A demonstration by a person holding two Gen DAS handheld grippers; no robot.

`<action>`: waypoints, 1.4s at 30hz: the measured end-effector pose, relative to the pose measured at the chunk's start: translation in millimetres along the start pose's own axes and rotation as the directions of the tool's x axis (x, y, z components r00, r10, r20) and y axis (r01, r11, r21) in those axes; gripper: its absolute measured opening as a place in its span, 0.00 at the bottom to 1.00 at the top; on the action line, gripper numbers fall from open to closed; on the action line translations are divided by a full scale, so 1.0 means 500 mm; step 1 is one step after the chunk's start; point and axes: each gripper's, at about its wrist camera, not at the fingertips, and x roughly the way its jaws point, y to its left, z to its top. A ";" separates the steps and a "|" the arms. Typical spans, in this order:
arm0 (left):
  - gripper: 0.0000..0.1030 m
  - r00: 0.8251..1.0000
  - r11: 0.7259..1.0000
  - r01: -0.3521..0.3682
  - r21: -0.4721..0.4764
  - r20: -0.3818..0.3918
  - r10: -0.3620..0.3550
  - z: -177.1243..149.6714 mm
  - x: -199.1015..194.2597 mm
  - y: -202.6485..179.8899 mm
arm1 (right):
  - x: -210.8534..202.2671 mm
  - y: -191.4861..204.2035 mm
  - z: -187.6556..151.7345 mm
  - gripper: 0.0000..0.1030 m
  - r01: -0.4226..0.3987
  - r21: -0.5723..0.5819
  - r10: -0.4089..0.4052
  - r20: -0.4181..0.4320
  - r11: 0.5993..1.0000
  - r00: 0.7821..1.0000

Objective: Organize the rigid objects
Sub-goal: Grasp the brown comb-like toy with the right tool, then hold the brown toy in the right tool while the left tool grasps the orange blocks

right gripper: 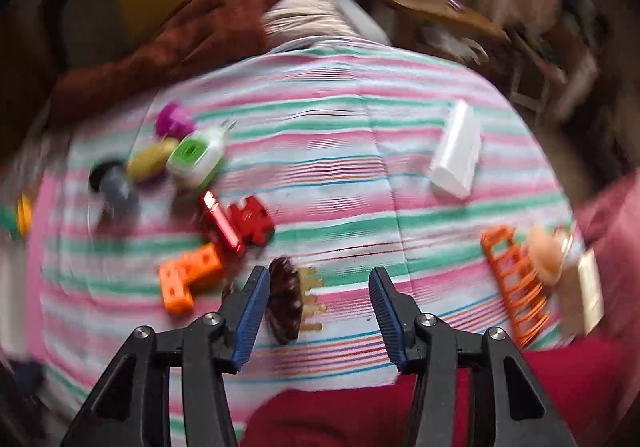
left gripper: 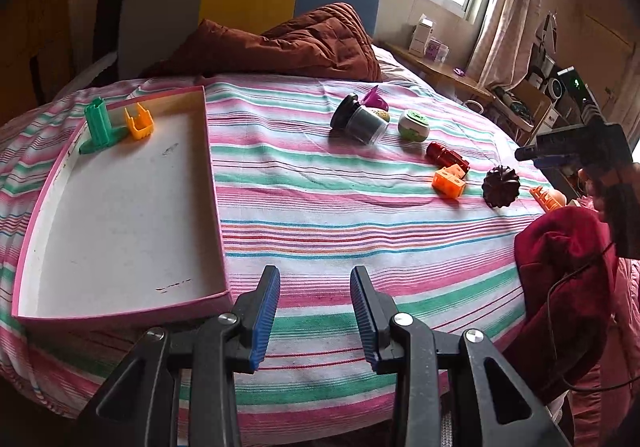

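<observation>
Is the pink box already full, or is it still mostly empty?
Mostly empty. The pink box holds only a green piece and a yellow piece in its far corner; the rest of its white floor is bare.

I see my pink-rimmed tray (left gripper: pixel 212 167) lying flat on the striped bedspread, a green tower piece (left gripper: pixel 99 123) and yellow clip (left gripper: pixel 139 123) standing in its far corner. An orange block (left gripper: pixel 449 179), red car (left gripper: pixel 446 157) and dark fluted mould (left gripper: pixel 501 185) lie scattered well apart from it.

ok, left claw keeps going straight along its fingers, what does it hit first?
Probably just the striped bedsheet. The left claw is open and empty, pointing down at bare sheet. The pink tray lies to its left, and the scattered toys are farther off to the right. Depth is unclear in this fisheye view.
</observation>
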 end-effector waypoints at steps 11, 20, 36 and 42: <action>0.35 1.000 0.999 0.005 0.034 -0.026 -0.004 -0.004 0.005 -0.022 | 0.089 0.121 -0.009 0.30 0.097 -0.364 -0.132 -0.074 0.926 0.989; 0.35 0.999 0.998 0.015 0.055 -0.044 -0.012 0.010 0.023 -0.047 | 0.096 -0.017 0.033 0.18 -0.032 0.063 0.037 -0.078 0.997 0.996; 0.35 0.991 0.980 0.106 0.168 -0.102 -0.090 0.114 0.192 -0.247 | 0.118 -0.070 0.015 0.19 -0.217 0.332 0.188 0.118 0.918 0.975; 0.38 0.983 0.979 0.152 0.134 -0.123 -0.136 0.160 0.272 -0.300 | 0.121 -0.067 0.017 0.19 -0.222 0.330 0.192 0.121 0.918 0.974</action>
